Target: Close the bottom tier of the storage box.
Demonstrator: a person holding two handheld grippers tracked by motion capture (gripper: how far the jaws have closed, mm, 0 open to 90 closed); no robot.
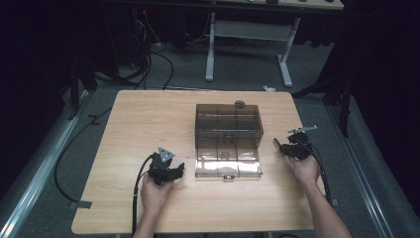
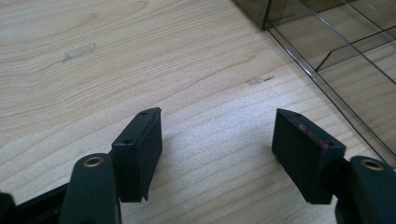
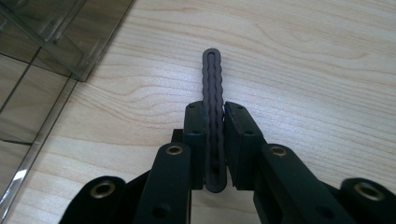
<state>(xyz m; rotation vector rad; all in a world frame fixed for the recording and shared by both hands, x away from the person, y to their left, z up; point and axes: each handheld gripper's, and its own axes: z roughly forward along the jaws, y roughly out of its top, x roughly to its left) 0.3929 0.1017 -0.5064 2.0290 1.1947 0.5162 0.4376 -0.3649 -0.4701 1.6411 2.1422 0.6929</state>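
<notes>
A smoky clear plastic compartment box (image 1: 228,121) stands at the table's middle, its lid (image 1: 228,162) folded open toward me. My right gripper (image 1: 288,148) is to the right of the box, low over the wood. In the right gripper view the right gripper (image 3: 215,116) is shut on a dark grey ribbed strip (image 3: 212,74) that sticks out past the pads toward the box; the strip (image 1: 276,143) also shows in the high view. My left gripper (image 1: 176,171) rests left of the lid. Its jaws (image 2: 217,140) stand open over bare wood, with nothing between them.
The box's corner and lid edge (image 2: 327,60) lie just right of the left jaws. A small round grey thing (image 1: 239,104) sits at the box's back rim. Bare wooden table (image 1: 143,119) spreads to the left. Desk legs (image 1: 210,49) and cables (image 1: 158,59) are on the floor beyond.
</notes>
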